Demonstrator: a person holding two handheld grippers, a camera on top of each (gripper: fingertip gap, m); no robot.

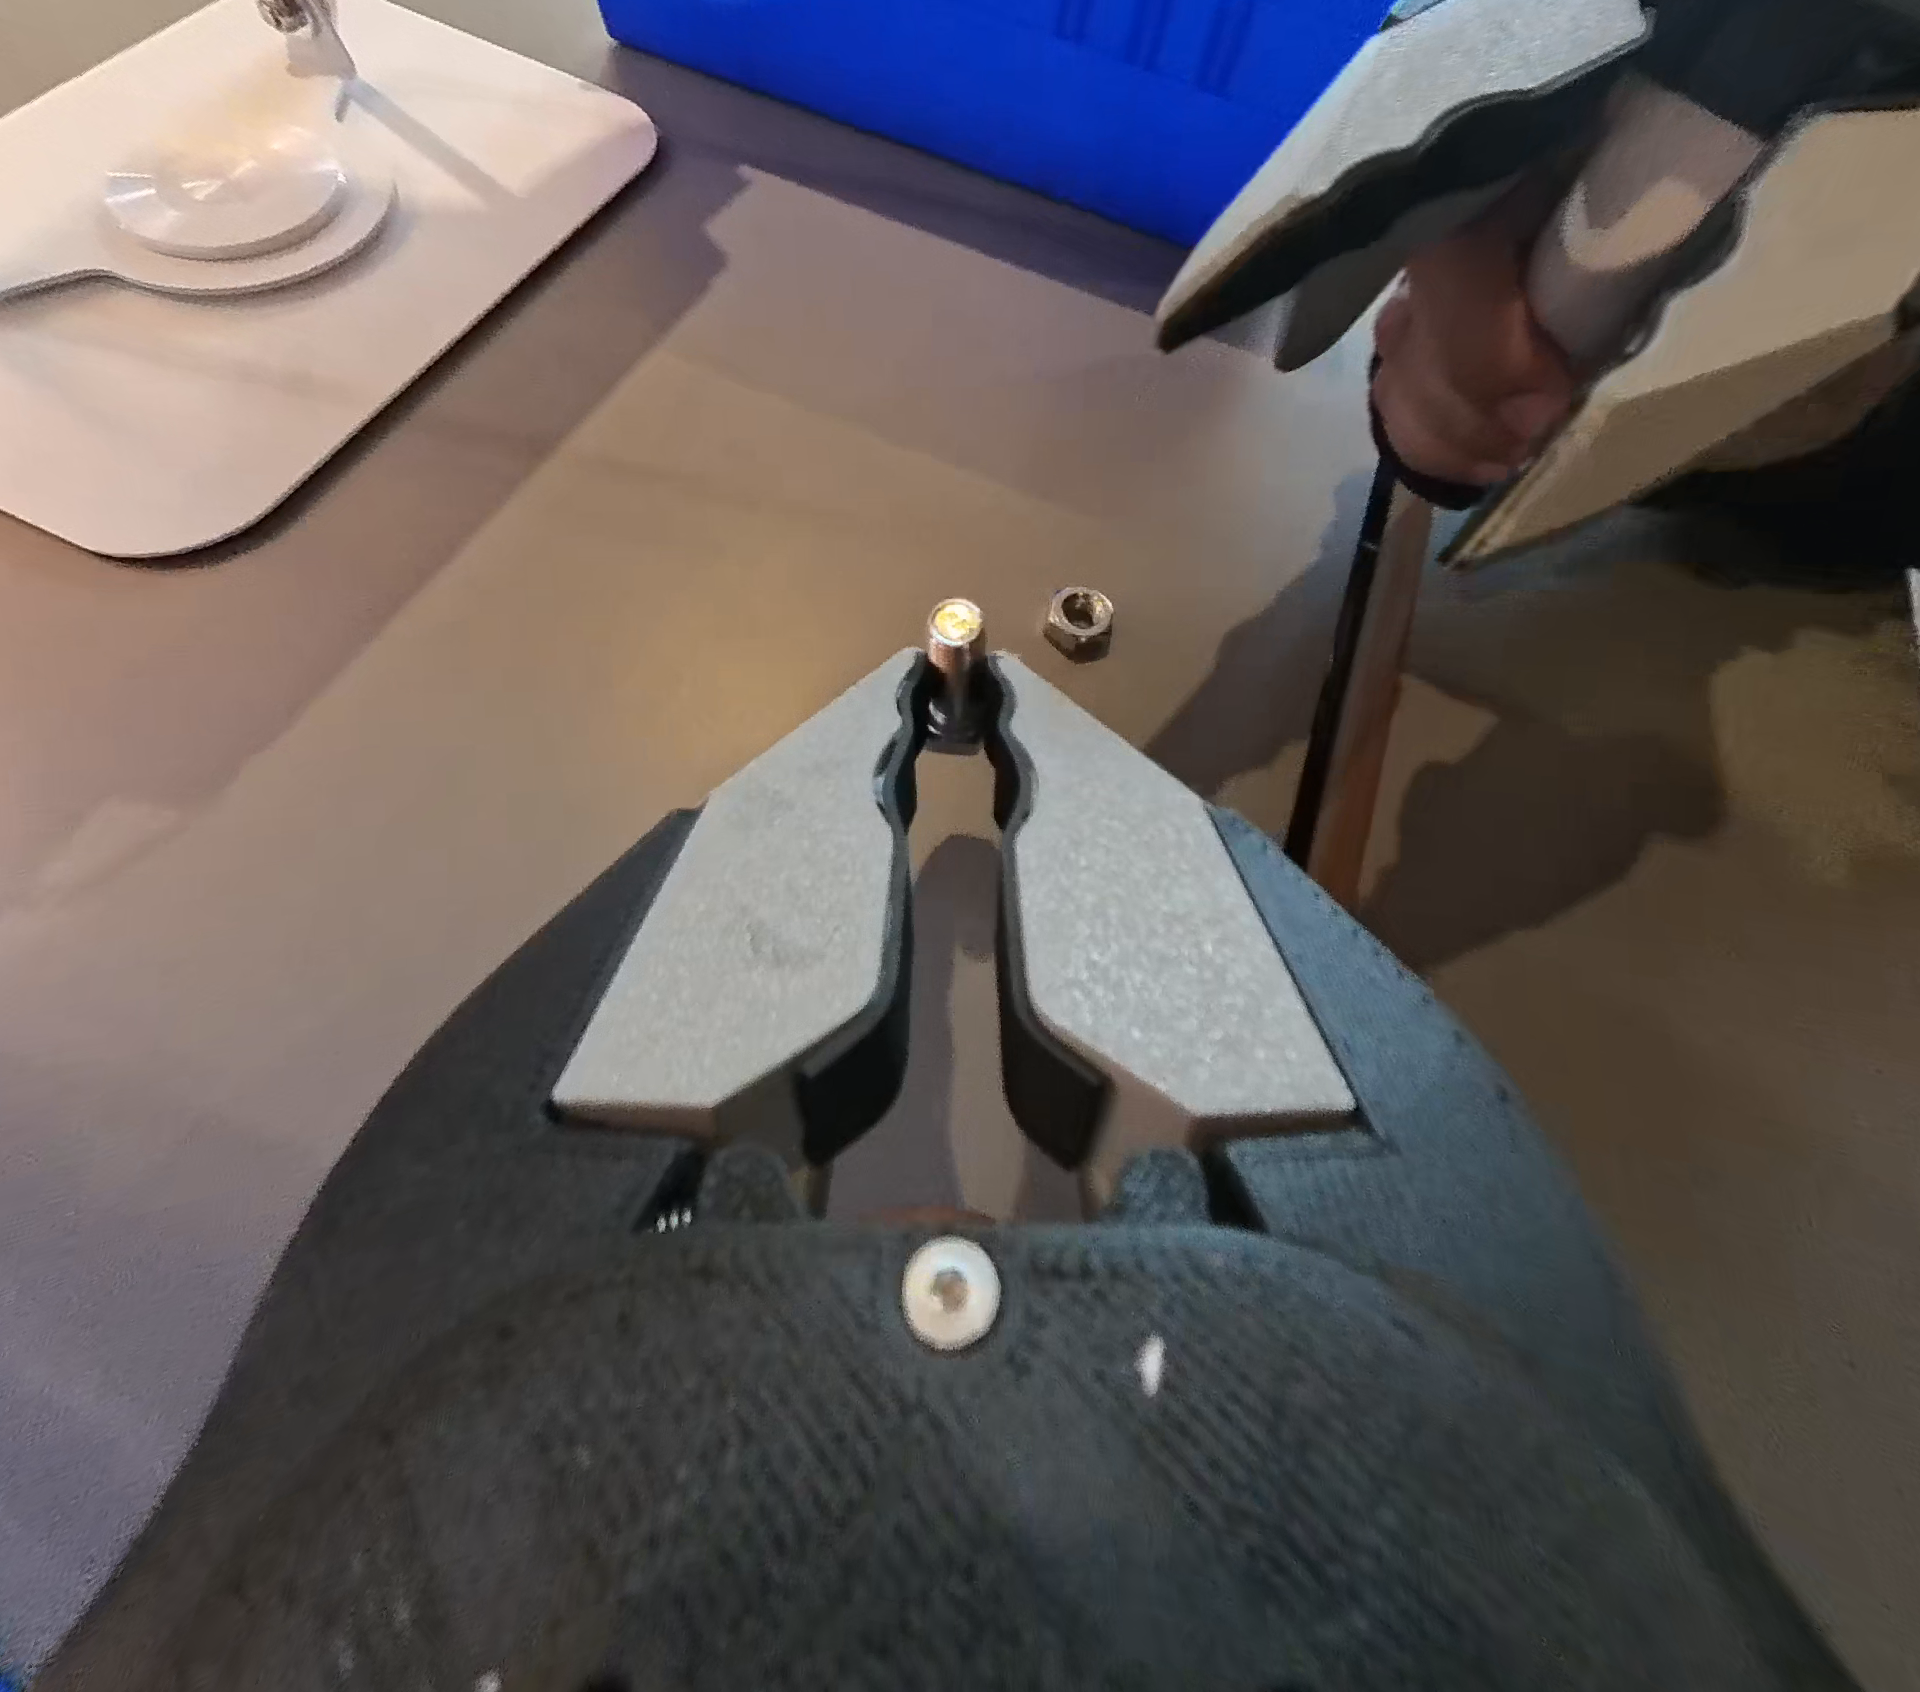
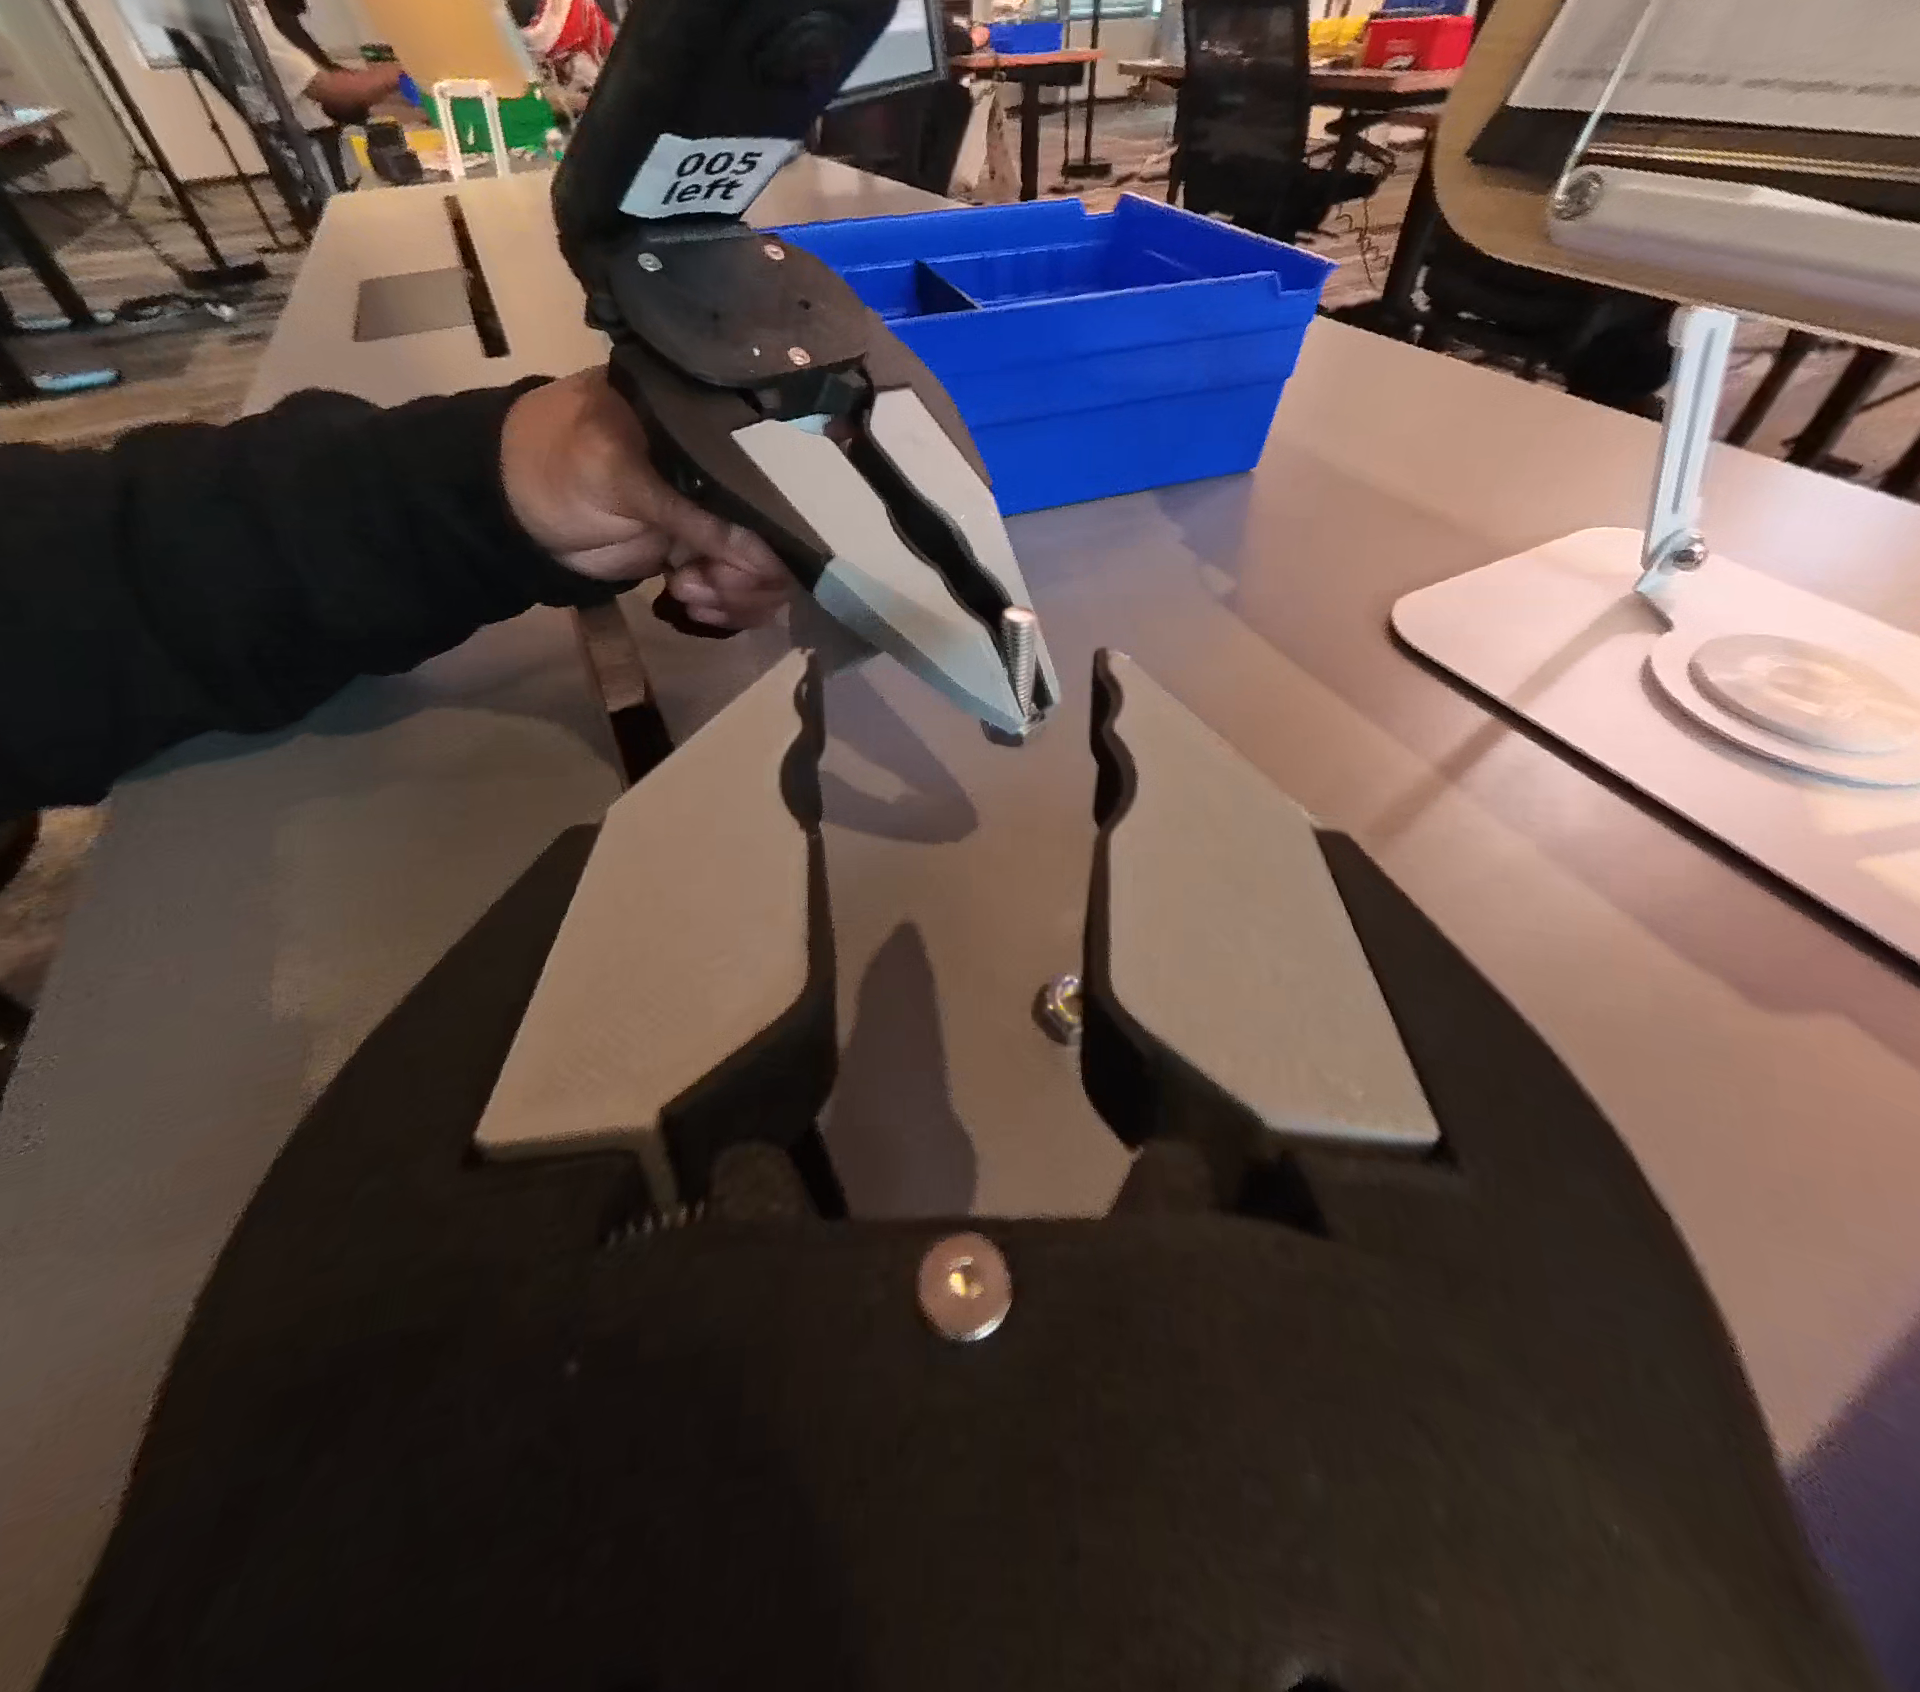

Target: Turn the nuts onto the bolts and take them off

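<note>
Left wrist view: one shiny threaded bolt (image 1: pixel 954 645) is pinched upright at the tips of the left gripper (image 1: pixel 954 674), jaws nearly closed on it. One hex nut (image 1: pixel 1078 621) is lying flat on the smooth grey worktop (image 1: pixel 582 707) just right of it.

Right wrist view: the right gripper (image 2: pixel 956 686) is held with jaws spread wide, nothing gripped. The nut (image 2: pixel 1057 1008) is seen on the worktop between them; the bolt (image 2: pixel 1020 668) stands vertical, tip up.

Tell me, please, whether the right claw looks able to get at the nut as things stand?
Probably yes. The right claw is open, and the nut lies loose on the table between its fingers, uncovered. The left claw, shut on the bolt, stands beside the nut, not over it.
</note>
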